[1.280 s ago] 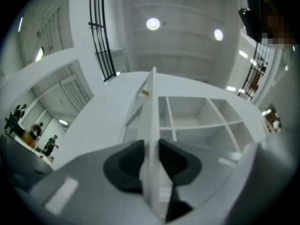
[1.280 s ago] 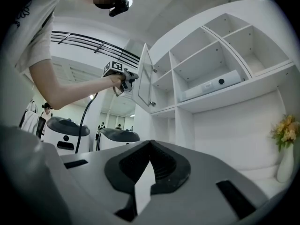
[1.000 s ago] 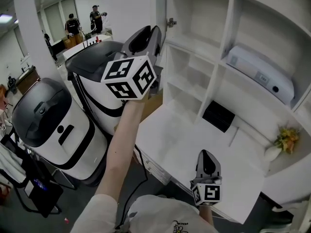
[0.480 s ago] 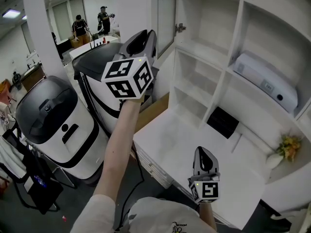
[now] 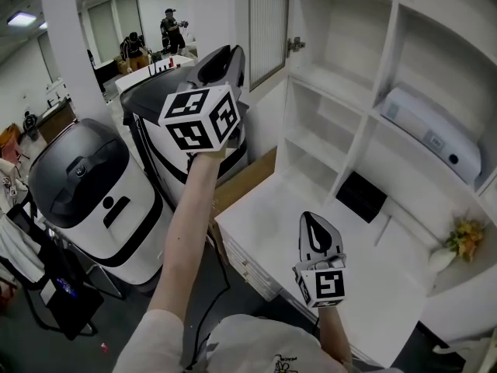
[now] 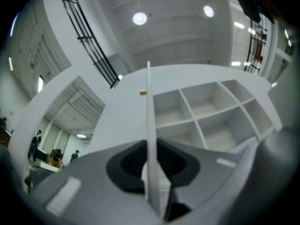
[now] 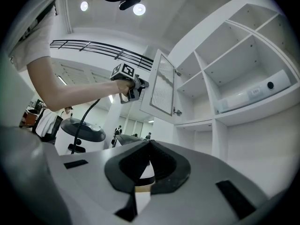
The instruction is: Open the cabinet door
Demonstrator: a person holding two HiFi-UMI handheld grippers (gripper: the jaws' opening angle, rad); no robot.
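A person's left hand-held gripper (image 5: 227, 57) clamps the thin free edge of a white cabinet door with a slatted centre panel (image 5: 268, 22), which stands swung out from the upper left corner of a white open-shelved cabinet (image 5: 363, 127), above and left of the white counter (image 5: 272, 224). The left gripper view shows the door's edge (image 6: 148, 97) running straight up between the jaws of that gripper (image 6: 150, 149), both pads pressed against it. The right hand-held gripper (image 5: 314, 228) hangs low and near over the counter, well apart from the door; in its own view (image 7: 150, 144) the jaws meet at the tips with nothing between them. The door looks like a stiff, fairly light painted panel that should swing freely on its metal hinge (image 5: 295, 45) at the cabinet frame and not bend under a pull. The best hold appears to be where the left gripper already has it, on the solid outer frame at the edge farthest from the hinge, where the least force turns it. The slats seem the more fragile part and are better left alone. The smooth paint may let the pads slide, so a pull that follows the door's arc looks safer than a straight tug.
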